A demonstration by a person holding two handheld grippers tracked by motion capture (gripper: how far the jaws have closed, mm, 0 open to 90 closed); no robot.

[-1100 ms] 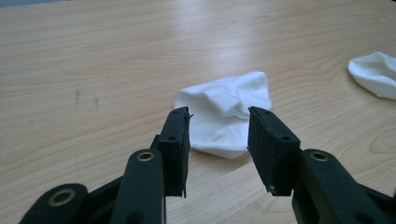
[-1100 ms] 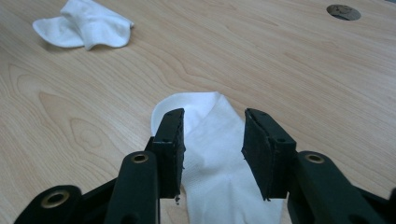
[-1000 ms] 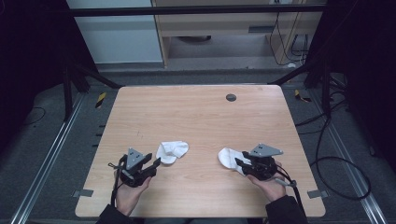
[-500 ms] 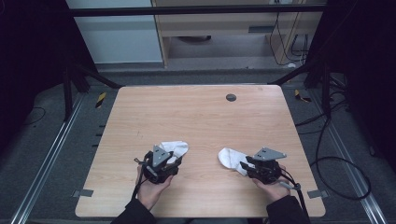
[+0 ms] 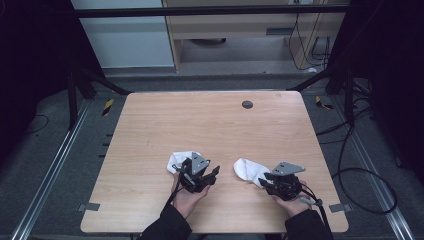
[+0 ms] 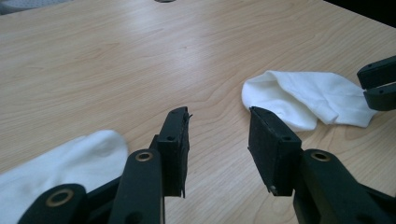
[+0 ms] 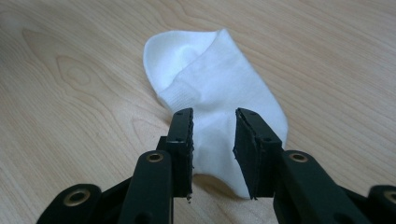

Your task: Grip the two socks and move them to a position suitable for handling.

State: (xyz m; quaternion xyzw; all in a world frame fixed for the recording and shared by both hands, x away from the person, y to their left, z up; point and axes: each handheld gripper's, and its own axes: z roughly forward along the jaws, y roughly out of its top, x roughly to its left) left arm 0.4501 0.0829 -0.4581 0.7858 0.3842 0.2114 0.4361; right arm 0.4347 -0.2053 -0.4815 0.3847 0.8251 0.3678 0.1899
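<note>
Wooden table [image 5: 210,125] with two white socks [image 5: 248,169]

The high view looks steeply down on the table [image 5: 210,125]; both gripper views skim it closely, sharing the right sock [image 6: 308,100].

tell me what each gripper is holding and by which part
Nothing is held. The left gripper and right gripper are open; the right sock lies under it.

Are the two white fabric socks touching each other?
Apart. The high view shows bare wood between the left white fabric sock and the right white fabric sock.
</note>
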